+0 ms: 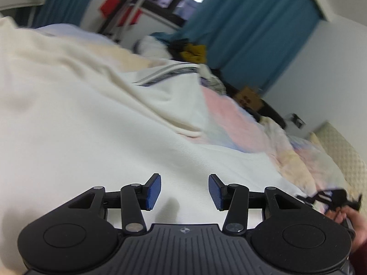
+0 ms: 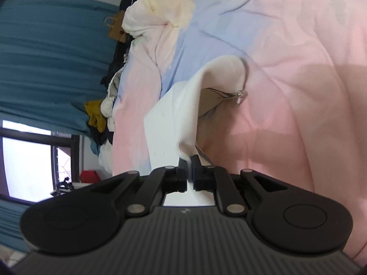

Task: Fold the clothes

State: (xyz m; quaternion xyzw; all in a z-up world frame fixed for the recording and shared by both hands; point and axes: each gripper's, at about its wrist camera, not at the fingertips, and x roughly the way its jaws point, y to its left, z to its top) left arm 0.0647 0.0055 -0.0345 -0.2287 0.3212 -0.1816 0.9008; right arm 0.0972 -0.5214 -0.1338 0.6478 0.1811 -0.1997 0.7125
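White garment on the bed, one corner pinched

The right gripper (image 2: 189,160) was clenched on the white garment's (image 2: 165,123) edge above the pastel quilt (image 2: 286,45); the left gripper (image 1: 184,191) hung with jaws spread over the cloth.

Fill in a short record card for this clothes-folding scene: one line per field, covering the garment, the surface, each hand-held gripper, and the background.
garment: white ribbed garment, spread out with one edge lifted
surface: pink and blue pastel bedspread
left hand-held gripper: open, over the garment, holding nothing
right hand-held gripper: shut on the garment's edge
tag: brown tag on the garment's underside
background: teal curtains, clothes pile at the bed's far end
fold: not yet complete
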